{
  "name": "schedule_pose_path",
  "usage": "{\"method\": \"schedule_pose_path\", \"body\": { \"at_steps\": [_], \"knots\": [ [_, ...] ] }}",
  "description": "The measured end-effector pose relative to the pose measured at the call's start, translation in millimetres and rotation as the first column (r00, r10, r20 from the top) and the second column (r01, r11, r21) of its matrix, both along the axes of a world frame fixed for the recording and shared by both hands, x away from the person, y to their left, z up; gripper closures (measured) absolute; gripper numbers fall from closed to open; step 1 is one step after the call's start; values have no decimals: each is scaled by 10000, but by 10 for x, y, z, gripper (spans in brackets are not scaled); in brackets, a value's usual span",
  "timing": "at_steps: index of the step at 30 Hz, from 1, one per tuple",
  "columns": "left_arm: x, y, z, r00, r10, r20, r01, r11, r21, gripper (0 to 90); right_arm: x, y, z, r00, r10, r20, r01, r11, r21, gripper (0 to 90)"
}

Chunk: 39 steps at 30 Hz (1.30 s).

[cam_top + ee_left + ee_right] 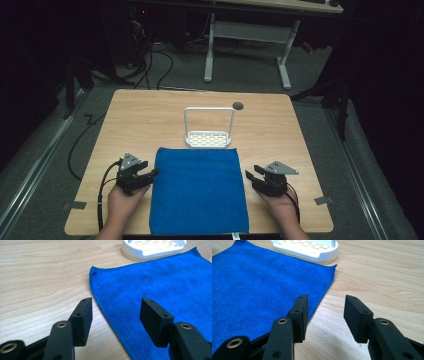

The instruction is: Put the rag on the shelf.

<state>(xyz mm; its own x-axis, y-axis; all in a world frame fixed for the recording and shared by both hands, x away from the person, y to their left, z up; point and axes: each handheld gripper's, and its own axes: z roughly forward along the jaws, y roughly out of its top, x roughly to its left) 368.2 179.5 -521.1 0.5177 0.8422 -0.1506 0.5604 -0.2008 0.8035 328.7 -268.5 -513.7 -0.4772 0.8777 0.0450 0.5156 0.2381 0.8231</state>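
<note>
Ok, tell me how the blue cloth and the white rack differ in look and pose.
The blue cloth lies flat and spread out on the table, while the white rack stands up, with a tall handle frame rising from its base. The cloth is soft, plain fabric; the rack is rigid, with slots in its tray. The cloth covers far more of the table than the rack. Both sit centred on the table, the rack at the cloth's far edge.

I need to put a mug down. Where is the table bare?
Bare wood lies on the table left and right of the white rack, and behind it up to the far edge. The blue cloth covers the near middle. The left tongs and right tongs crowd the strips beside it.
</note>
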Motion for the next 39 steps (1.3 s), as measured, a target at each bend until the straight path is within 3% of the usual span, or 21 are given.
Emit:
{"method": "schedule_pose_path", "body": {
  "at_steps": [5, 8, 11, 14, 16, 18, 19, 24, 29, 31, 32, 33, 36, 39],
  "knots": [
    [112, -82, 39, 9999, -104, 69, 101, 9990, 444, 462, -5, 12, -11, 9999, 147, 34, -146, 9998, -94, 545],
    [216, -115, 46, 9999, -62, 78, 58, 9988, 493, 476, -5, 15, -11, 9998, 190, 19, -190, 9998, -97, 544],
    [333, -138, 34, 10000, 10, -7, -10, 9996, 271, 494, -8, 14, -9, 9998, 176, 37, -176, 9998, -56, 543],
    [402, -178, 42, 10000, 23, 4, -23, 9990, 450, 515, -8, 9, -8, 9999, 148, 34, -148, 9999, -55, 543],
    [480, -243, 85, 9997, 48, 228, -62, 9979, 643, 516, -8, 5, -13, 9999, 140, 2, -140, 9999, -41, 544],
    [547, -209, 65, 9995, 273, 147, -273, 9996, -2, 524, -4, 3, -21, 9999, 150, -49, -150, 9999, -86, 543],
    [570, -196, 49, 9992, 385, 58, -385, 9992, -120, 527, -4, 5, -24, 9999, 144, -56, -145, 9999, -77, 543],
    [674, -148, -74, 9974, 664, -275, -662, 9978, 86, 527, -7, 1, -30, 9998, 175, -64, -176, 9998, -115, 544],
    [752, -147, -124, 9947, 991, -286, -999, 9946, -268, 529, 4, 18, -52, 9997, 223, -134, -225, 9997, -135, 544],
    [794, -197, -138, 9949, 822, -593, -816, 9966, 121, 529, 5, 26, -60, 9996, 236, -153, -239, 9996, -153, 544],
    [794, -197, -138, 9949, 822, -593, -816, 9966, 121, 530, 5, 26, -60, 9996, 236, -153, -239, 9996, -153, 544],
    [804, -242, -141, 9956, 748, -560, -722, 9963, 462, 535, 6, 36, -68, 9995, 228, -196, -232, 9996, -164, 545],
    [806, -247, -144, 9961, 705, -538, -680, 9966, 465, 540, 10, 50, -80, 9995, 190, -263, -195, 9997, -156, 546],
    [789, -278, -144, 9978, 553, -375, -521, 9954, 808, 556, 16, 79, -98, 9993, 188, -330, -195, 9996, -190, 546]
  ]
}}
